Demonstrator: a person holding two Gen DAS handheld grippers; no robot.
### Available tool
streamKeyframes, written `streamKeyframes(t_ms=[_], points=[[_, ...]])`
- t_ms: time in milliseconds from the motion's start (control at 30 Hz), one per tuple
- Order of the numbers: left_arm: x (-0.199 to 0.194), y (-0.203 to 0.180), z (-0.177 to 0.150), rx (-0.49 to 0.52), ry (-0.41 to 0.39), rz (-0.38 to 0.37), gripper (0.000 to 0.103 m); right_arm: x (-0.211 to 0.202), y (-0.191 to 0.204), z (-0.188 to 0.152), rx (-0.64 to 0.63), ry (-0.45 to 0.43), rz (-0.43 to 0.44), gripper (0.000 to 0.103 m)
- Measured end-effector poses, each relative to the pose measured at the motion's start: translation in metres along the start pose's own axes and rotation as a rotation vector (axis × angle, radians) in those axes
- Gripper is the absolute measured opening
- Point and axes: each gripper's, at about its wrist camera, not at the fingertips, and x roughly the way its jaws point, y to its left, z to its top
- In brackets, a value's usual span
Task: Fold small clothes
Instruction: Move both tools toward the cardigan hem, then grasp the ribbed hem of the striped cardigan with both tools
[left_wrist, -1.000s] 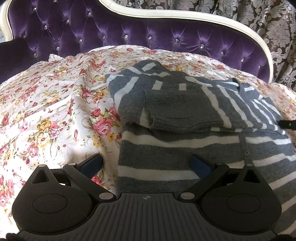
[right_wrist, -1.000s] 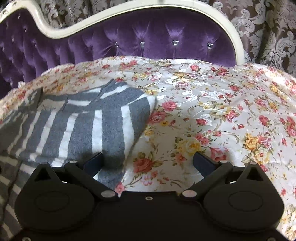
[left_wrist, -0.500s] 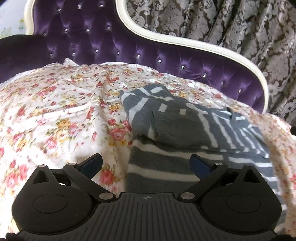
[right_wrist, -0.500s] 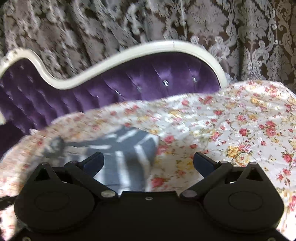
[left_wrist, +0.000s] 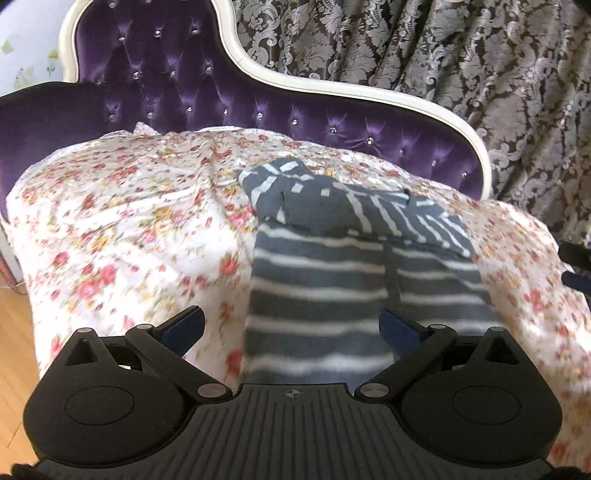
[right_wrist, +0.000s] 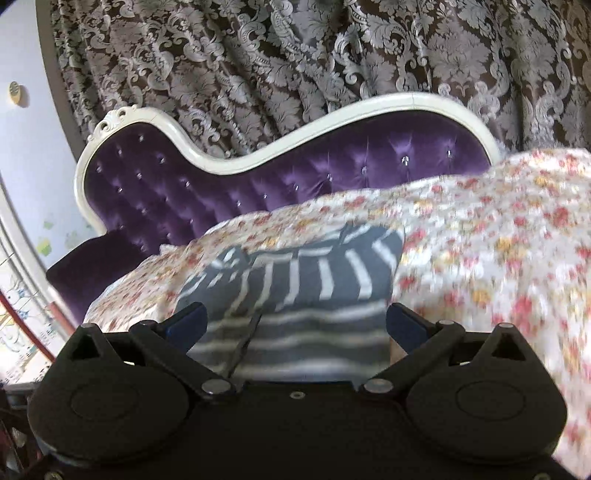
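A small grey garment with white stripes (left_wrist: 332, 280) lies on a floral sheet (left_wrist: 129, 229), its sleeves folded across the upper body. It also shows in the right wrist view (right_wrist: 306, 295). My left gripper (left_wrist: 291, 328) is open and empty, held above the garment's near hem. My right gripper (right_wrist: 295, 326) is open and empty, raised above the garment's near edge. A dark part of the right gripper shows at the right edge of the left wrist view.
The sheet covers a purple tufted chaise with a white curved frame (left_wrist: 332, 88). Patterned grey curtains (right_wrist: 295, 55) hang behind. Wooden floor (left_wrist: 14, 350) shows at lower left. Floral sheet (right_wrist: 498, 258) extends to the right of the garment.
Both grippers have pulled back and risen away from the garment, so more of the chaise and curtains shows. Both stayed open. The garment has not moved.
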Motion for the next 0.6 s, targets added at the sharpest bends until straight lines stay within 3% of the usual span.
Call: streamKeyframes(t_ms=[167,600], points=[[-0.013,0.003,-0.024,-0.014,0.040,0.006,0.102,-0.011,0.003,-0.033,0.025,0.066,0.037,0.102],[-0.006,-0.002,-0.063,0.006,0.109,0.010,0.102,-0.021,-0.003,-0.082,0.044,0.172,-0.038,0.102]])
